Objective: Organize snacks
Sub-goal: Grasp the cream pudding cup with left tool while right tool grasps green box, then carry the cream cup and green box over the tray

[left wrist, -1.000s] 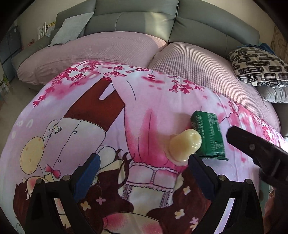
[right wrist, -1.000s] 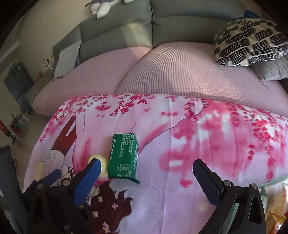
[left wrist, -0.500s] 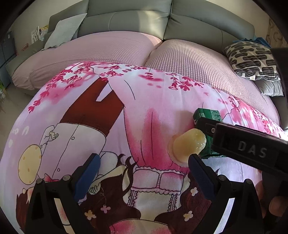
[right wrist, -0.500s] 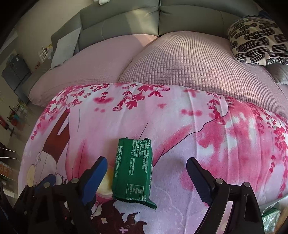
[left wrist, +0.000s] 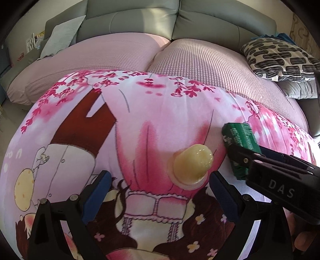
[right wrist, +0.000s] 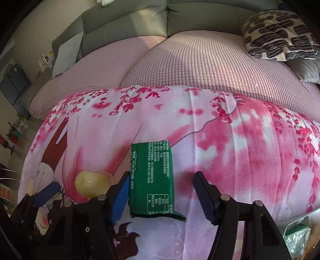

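Two snacks on a pink cherry-blossom cartoon cloth (left wrist: 160,112) spread over what looks like a table, though nothing beneath shows. Green packet (right wrist: 152,180) flat, print side up, between the spread blue pads of the right tongs (right wrist: 160,192); left pad just beside its long edge, right pad apart, so open, nothing gripped. Pale yellow jelly cup (left wrist: 192,166) lying on its side, just ahead of the left tongs (left wrist: 158,188) toward 1 o'clock, near the packet's left; those tongs wide open too. Beyond, at 12 o'clock, a grey sofa (left wrist: 140,18) with pink waffle-textured seat covers (right wrist: 210,76); a black-and-cream patterned cushion (right wrist: 280,34) at 2 o'clock, a pale grey pillow (left wrist: 60,40) at 10 o'clock.
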Motion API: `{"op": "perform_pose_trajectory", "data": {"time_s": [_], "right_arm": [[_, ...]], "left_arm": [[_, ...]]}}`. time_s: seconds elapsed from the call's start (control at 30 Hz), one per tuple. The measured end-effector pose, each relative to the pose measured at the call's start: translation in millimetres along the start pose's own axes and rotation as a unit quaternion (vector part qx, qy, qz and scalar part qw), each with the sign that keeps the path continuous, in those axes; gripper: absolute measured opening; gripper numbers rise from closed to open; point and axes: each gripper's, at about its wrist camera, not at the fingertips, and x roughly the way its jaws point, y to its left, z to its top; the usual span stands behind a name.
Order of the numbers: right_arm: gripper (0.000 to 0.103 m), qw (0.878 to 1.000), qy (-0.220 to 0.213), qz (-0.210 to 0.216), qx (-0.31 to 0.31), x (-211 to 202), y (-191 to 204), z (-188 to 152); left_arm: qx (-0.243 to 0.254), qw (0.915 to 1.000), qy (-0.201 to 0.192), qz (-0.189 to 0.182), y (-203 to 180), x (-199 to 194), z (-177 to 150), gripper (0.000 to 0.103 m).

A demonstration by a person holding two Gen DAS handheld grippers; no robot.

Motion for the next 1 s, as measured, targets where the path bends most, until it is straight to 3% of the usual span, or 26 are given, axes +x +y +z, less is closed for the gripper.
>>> {"op": "perform_pose_trajectory", "data": {"time_s": [0.17, 0.27, 0.47, 0.53, 0.63, 0.83, 1.0], "right_arm": [[0.048, 1.0, -0.003, 0.001, 0.008, -6, -10, -3], [0.045, 1.0, -0.005, 0.003, 0.013, -8, -15, -5], [0.044, 1.0, -0.008, -0.003, 0.01, -13, -17, -10], [0.043, 1.0, -0.008, -0.007, 0.007, -15, -17, -12], [0.043, 1.0, -0.01, -0.007, 0.007, -19, -16, -17], [0.042, 1.0, -0.016, 0.001, 0.009, -32, -18, -26], [0.042, 1.0, -0.027, 0.008, 0.011, -49, -19, -37]], "left_arm": [[0.019, 0.9997, -0.006, 0.012, -13, 8, 1, 0.097], [0.033, 0.999, -0.011, 0.026, -19, 11, 0, 0.089], [0.04, 0.9987, -0.025, 0.022, -23, 10, 0, 0.063], [0.033, 0.999, -0.028, 0.012, -22, 9, 0, 0.048], [0.041, 0.9988, -0.02, 0.02, -22, 7, -1, 0.047], [-0.003, 0.9998, -0.02, -0.003, -15, -8, -8, 0.043], [-0.008, 0.9996, -0.02, -0.017, -22, -21, -21, 0.043]]}}
